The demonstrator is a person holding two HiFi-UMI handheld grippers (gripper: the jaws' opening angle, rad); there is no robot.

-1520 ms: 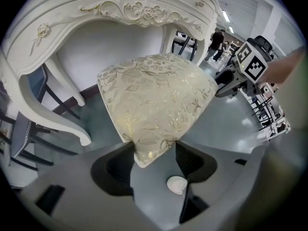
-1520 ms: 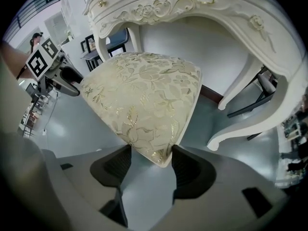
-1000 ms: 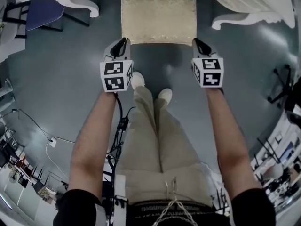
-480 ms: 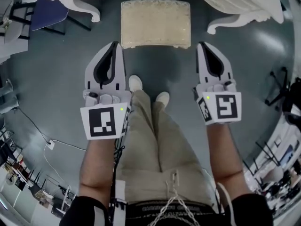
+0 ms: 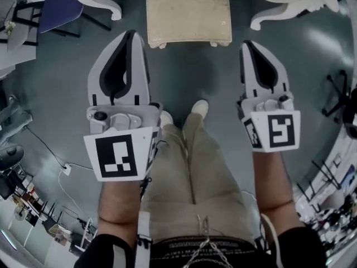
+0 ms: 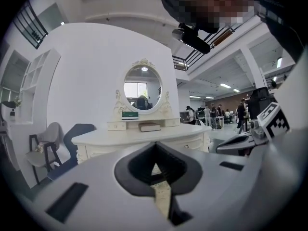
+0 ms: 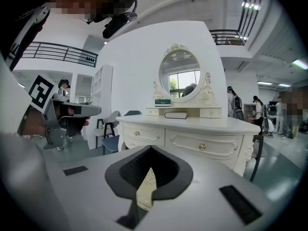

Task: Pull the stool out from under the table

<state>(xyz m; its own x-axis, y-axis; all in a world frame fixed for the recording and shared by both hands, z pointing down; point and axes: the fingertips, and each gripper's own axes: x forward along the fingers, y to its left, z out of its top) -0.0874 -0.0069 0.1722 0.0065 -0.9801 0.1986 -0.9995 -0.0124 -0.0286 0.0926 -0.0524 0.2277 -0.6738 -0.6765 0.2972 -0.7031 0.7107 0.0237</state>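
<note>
Since a sec ago the left gripper [image 5: 129, 35] and right gripper [image 5: 249, 44] are lifting off the near corners of the stool [image 5: 188, 17]. They are now riding high toward the head cam, well apart from the stool.

Far left, a blue chair [image 5: 56, 7] is sitting beside the left carved leg [image 5: 106, 5] of the white dressing table [image 7: 192, 136]. The left gripper is hovering over the grey floor [image 5: 184, 74], its jaws pressed together w/ nothing btwn them. In its own view only a cream sliver of the stool is showing thru the notch behind the tips. That view is also taking in the table's oval mirror [image 6: 142, 88] and a book [image 6: 150, 127] lying on the tabletop.

Ctr: the stool is standing on the floor btwn the table's two front legs, cream padded top facing up. It is sitting out in the open, just in front of the table rather than under it. The person's light shoes [image 5: 198, 108] are pointing toward it, w/ bare floor btwn.

The right gripper is hovering about level w/ the left one, jaws likewise closed tight & empty. Its view is looking at the table's drawer fronts and mirror. The right carved leg [image 5: 268, 20] is showing just right of the stool.
</note>
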